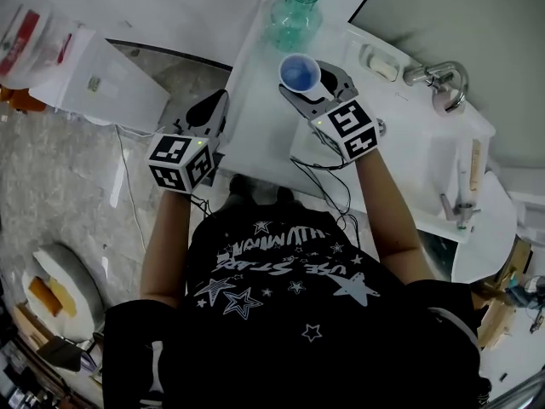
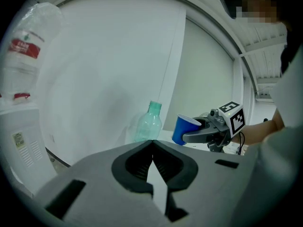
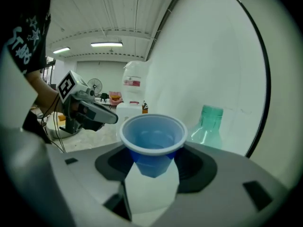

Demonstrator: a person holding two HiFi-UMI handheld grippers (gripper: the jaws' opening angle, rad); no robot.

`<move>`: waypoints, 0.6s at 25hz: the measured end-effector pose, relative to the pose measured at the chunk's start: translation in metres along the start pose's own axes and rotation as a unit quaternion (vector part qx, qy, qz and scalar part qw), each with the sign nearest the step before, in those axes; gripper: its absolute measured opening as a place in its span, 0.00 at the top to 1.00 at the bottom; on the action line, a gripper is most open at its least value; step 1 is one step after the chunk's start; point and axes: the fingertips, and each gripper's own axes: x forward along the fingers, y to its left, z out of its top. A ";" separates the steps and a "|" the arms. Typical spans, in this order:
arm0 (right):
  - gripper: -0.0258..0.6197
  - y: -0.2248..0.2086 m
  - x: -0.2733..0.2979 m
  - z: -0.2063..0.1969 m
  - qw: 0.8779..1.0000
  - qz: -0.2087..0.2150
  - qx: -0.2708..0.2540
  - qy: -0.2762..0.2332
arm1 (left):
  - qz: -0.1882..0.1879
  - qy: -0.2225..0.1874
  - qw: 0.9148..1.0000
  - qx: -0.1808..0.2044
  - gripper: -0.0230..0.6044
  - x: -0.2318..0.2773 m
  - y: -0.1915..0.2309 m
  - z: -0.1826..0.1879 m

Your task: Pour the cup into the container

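1. Right gripper [image 3: 152, 162]: jaws pinched the blue plastic cup [image 3: 152, 137] around its lower body. The cup was upright, with its rim above the jaws (contents unclear).
2. Left gripper [image 2: 152, 148]: jaw tips were pressed together with nothing between them. It was held to the left of the right gripper and apart from it.
3. Cup location: it was carried above the white counter [image 1: 255, 126], near the green-tinted plastic bottle [image 1: 294, 15] but not touching it.
4. Bottle: it stood upright at the counter's far edge, just beyond the cup.
5. Chrome tap [image 1: 438, 79]: it sat on the counter's right side, well apart from the cup.
6. Clear jug [image 2: 26, 46] (red label): it was at the far left in the left gripper view.
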 end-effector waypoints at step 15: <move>0.56 0.091 0.028 -0.066 0.995 0.097 0.016 0.011 | 0.034 0.056 0.998 -0.015 0.95 -0.013 0.009 -0.061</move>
